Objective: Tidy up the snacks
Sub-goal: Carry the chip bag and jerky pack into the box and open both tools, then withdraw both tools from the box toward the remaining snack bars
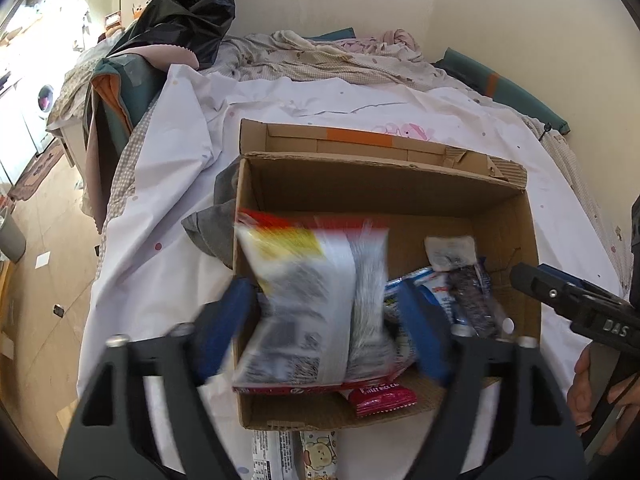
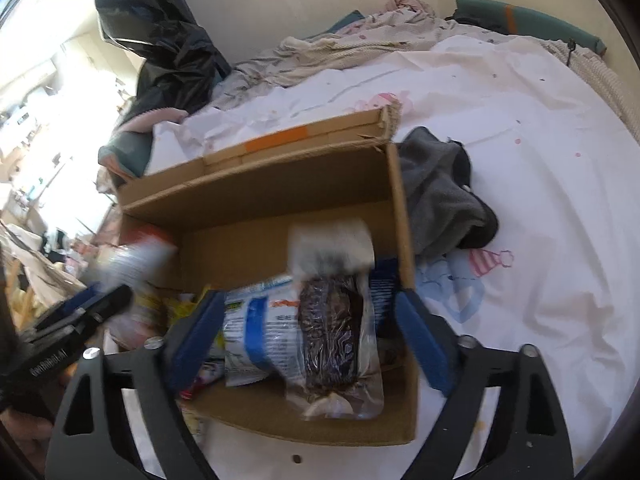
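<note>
An open cardboard box [image 1: 516, 216] sits on a bed with a white sheet. My left gripper [image 1: 328, 320] is over the box's left half with its blue pads wide apart; a large red, yellow and white snack bag [image 1: 312, 300] is blurred between them, and I cannot tell whether the pads touch it. In the box lie a clear pack of dark snack [image 1: 468, 292], a blue and white packet [image 1: 424, 284] and a red packet [image 1: 380, 398]. My right gripper [image 2: 312, 340] is open and empty over the box [image 2: 256, 192], above the dark snack pack [image 2: 332, 332].
Two small snack packets [image 1: 296, 456] lie on the sheet in front of the box. A grey cloth [image 2: 440, 196] lies beside the box. Crumpled bedding [image 1: 320, 60] and a black plastic bag [image 1: 188, 12] are at the back. The floor is to the left.
</note>
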